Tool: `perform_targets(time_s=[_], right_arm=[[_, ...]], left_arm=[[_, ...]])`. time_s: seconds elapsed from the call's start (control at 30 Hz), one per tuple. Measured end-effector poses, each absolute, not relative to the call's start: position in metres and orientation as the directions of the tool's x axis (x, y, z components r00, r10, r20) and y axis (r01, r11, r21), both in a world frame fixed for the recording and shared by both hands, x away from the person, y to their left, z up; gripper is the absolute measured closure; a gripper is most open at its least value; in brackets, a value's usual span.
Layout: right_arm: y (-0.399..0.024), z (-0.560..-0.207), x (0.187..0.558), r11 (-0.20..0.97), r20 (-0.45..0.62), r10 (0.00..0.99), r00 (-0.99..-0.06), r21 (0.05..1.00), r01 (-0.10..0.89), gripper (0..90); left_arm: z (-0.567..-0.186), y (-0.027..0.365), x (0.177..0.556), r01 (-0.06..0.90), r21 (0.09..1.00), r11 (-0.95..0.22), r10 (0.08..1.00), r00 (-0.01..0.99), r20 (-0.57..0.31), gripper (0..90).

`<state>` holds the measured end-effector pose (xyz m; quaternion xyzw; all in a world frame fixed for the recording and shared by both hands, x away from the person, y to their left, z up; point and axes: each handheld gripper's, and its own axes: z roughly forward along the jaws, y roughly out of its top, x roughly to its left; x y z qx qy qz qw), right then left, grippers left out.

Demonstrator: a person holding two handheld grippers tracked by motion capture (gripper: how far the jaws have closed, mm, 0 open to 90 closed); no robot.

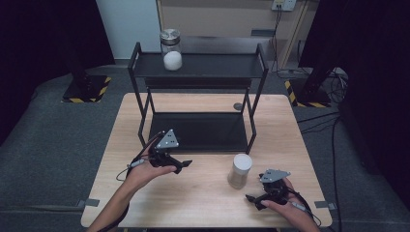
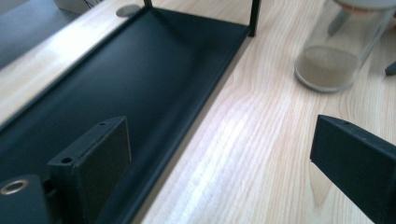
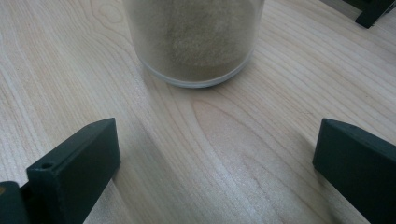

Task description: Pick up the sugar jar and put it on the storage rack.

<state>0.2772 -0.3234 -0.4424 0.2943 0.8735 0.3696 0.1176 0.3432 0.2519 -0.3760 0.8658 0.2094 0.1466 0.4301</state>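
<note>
The right hand-held gripper lies low on the counter, jaws spread wide and empty, aimed at the sand jar standing upright just beside it. The left hand-held gripper, also wide, hovers left of the jar, before the black rack.

1. The high view looks forward and down from above the person's side, taking in the whole wooden table and the black rack.
2. The left gripper view sits low and close to the tabletop, facing along the rack's bottom shelf, with the sand jar farther off.
3. The right gripper view hugs the tabletop, facing that same jar's base from near; all three views share it.
</note>
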Motion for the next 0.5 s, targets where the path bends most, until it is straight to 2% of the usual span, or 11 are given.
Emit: perform_targets(time_s=[0.5], right_arm=[[-0.323,-0.442,0.277,0.553,0.011,0.603,-0.798,0.714,0.428,1.1]], left_arm=[[-0.413,0.264,0.314,0.285,0.785,-0.550,0.509,0.860,0.044,4.4]])
